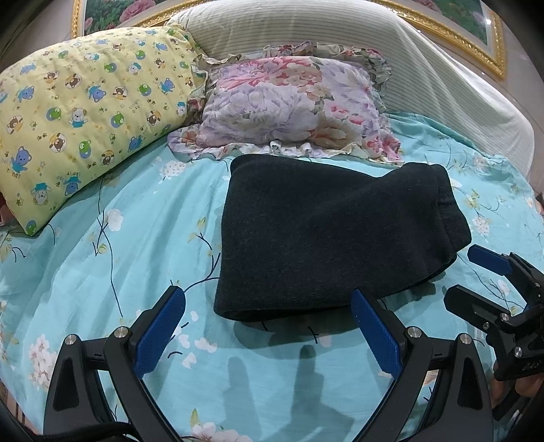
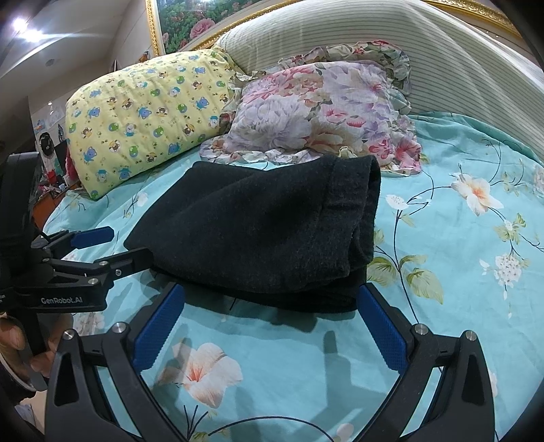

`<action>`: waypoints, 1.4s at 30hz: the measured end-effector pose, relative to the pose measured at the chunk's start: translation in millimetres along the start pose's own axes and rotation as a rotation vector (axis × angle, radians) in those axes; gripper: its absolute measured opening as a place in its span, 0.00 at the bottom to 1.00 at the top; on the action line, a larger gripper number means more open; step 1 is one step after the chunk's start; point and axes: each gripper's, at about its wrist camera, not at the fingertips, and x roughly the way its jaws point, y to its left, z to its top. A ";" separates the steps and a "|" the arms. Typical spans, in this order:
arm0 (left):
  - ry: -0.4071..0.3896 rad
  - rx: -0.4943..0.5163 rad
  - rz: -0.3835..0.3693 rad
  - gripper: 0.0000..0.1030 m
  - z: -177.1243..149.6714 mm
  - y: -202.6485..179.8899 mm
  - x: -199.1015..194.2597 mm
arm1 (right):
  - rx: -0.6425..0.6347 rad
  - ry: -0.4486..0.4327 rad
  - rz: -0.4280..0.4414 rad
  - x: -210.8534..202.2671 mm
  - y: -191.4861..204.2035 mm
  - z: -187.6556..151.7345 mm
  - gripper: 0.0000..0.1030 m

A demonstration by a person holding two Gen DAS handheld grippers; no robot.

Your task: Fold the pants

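left hand-held gripper (image 1: 268, 326) released | right hand-held gripper (image 2: 270, 324) released | folded pants (image 1: 326, 234) just ahead

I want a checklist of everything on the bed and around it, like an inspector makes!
Surface: bed with a turquoise flowered sheet, slightly wrinkled.
Job's things: dark pants lying folded into a compact stack on the sheet.
Clutter: yellow bear-print pillow and floral ruffled pillow behind the pants; the floral one sits right at their far edge.
Grippers: left tool open, empty, just short of the pants; right tool open, empty, at the near edge.
Cables: a thin dark cord at the bottom of the right wrist view.
Surroundings: striped headboard, gold-framed flower picture.
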 end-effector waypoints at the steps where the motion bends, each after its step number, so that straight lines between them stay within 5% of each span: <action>1: 0.000 -0.001 -0.001 0.95 0.4 0.3 0.1 | 0.002 0.000 0.001 0.0 -0.5 0.5 0.98; 42: -0.051 -0.018 -0.017 0.95 7.1 2.0 -2.5 | 0.034 -0.034 -0.017 -5.9 -10.3 9.2 0.98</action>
